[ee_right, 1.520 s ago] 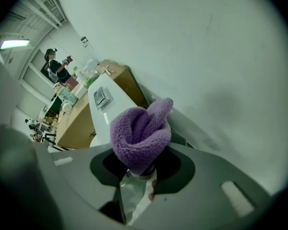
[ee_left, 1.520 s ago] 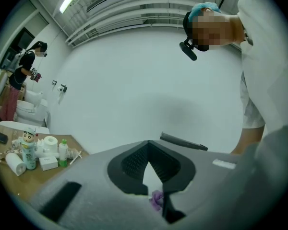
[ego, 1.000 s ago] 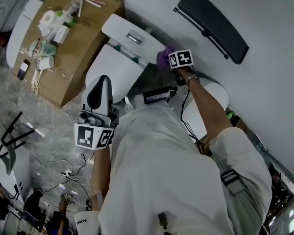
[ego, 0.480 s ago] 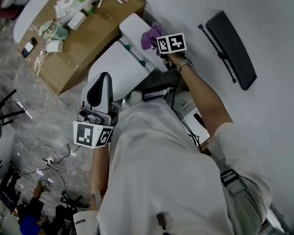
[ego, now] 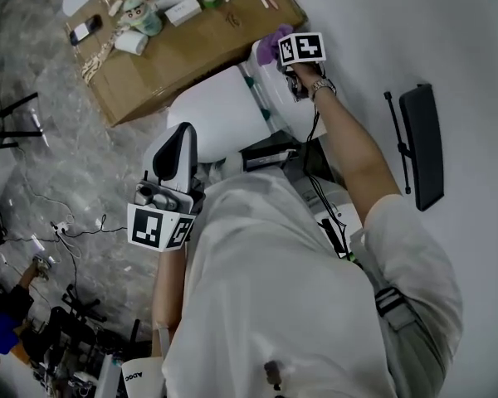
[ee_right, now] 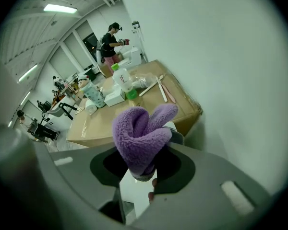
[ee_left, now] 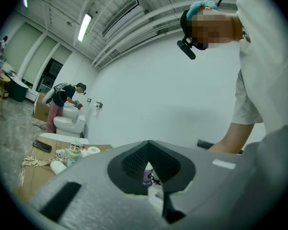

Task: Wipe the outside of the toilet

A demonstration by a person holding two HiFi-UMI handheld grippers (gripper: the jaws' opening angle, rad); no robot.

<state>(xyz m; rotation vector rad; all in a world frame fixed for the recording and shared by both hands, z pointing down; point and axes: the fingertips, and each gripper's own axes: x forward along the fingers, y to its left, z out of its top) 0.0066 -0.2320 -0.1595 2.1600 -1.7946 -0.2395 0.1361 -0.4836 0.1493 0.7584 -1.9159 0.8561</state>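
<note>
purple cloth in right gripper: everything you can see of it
The purple cloth looks like thick, fluffy microfibre, bunched into two rounded folds. The right gripper is shut on its lower end, so the bunch sticks out past the jaws. In the head view it is over the white toilet tank, near the cardboard box; contact with the tank is unclear.

White wall (ego: pixel 456 23), grey marbled floor (ego: pixel 50 164), cardboard box (ego: pixel 191 56) w/ clutter.

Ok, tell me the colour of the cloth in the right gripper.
Purple. The cloth shows best in the right gripper view.
</note>
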